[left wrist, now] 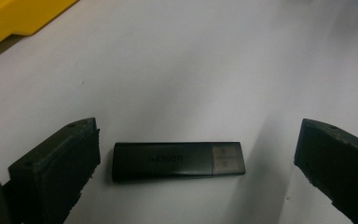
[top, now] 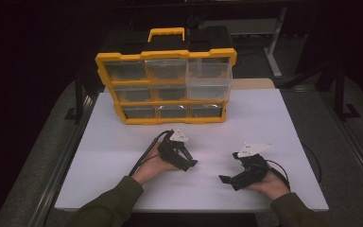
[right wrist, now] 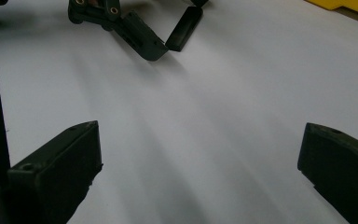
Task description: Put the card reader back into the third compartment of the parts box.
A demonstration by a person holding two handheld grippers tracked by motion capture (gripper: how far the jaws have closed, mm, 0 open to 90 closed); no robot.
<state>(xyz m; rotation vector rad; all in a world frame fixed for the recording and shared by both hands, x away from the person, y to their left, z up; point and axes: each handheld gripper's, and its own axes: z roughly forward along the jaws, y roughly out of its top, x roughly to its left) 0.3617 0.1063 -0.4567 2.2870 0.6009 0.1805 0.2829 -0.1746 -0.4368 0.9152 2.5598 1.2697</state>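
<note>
A black USB stick (left wrist: 177, 161) with pale lettering lies flat on the white table (left wrist: 205, 56). It sits between the two jaws of my left gripper (left wrist: 198, 131), which is open, with a gap on each side of the stick. In the high view my left gripper (top: 185, 159) sits at centre-left. My right gripper (top: 229, 168) is lower right and turned toward the left one. In the right gripper view my right gripper (right wrist: 200, 133) is open over bare table. Farther off there, the USB stick (right wrist: 185, 28) lies next to a left-gripper finger (right wrist: 140, 37).
A yellow organiser case (top: 165, 54) with clear drawers stands upright at the back of the table (top: 264, 118), its handle on top. A corner of the case (left wrist: 14, 18) shows in the left gripper view. Cables trail from both grippers toward the person's forearms.
</note>
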